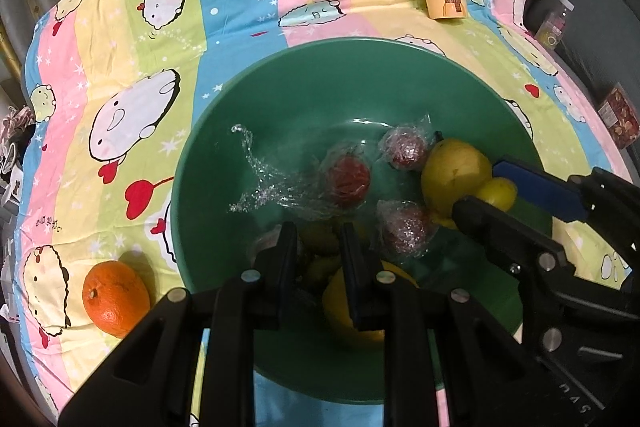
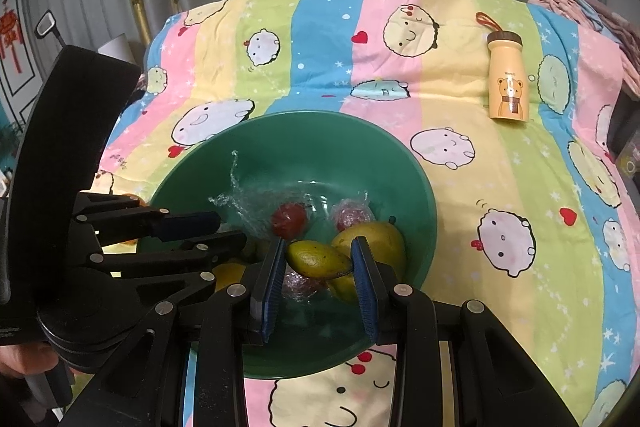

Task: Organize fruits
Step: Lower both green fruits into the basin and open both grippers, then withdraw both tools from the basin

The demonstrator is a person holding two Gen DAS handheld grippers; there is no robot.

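Both sets of jaws are down over the green bowl (image 2: pixel 416 187), and the right gripper (image 2: pixel 320 259) has its blue pads pressed onto a small yellow-green fruit (image 2: pixel 318 259), pinned crosswise between them near the tips. Over in the left wrist view, the left gripper (image 1: pixel 318 247) has its jaws drawn nearly together; something yellow-green sits in the narrow gap, but whether the pads actually pinch it is hard to tell. Inside the bowl, just beyond the right jaws, lies a big yellow pear-like fruit (image 2: pixel 376 239), and further ahead a red fruit (image 2: pixel 289 219) under loose clear wrap (image 2: pixel 244 203), with another wrapped red one (image 2: pixel 354 217) beside it. A third wrapped red fruit (image 1: pixel 408 229) lies just right of the left jaws, and a large yellow fruit (image 1: pixel 348 307) sits under them, against the near wall. Outside the bowl, to the left of the left jaws, an orange (image 1: pixel 116 297) rests alone on the striped cartoon sheet (image 1: pixel 132 27) covering the surface. Far ahead and to the right of both jaws, a pale orange bottle (image 2: pixel 506 75) with a brown cap, a red loop and a bear picture lies on the sheet; its small lettering is too fine to read. Nothing lies between the orange and the bowl's rim.
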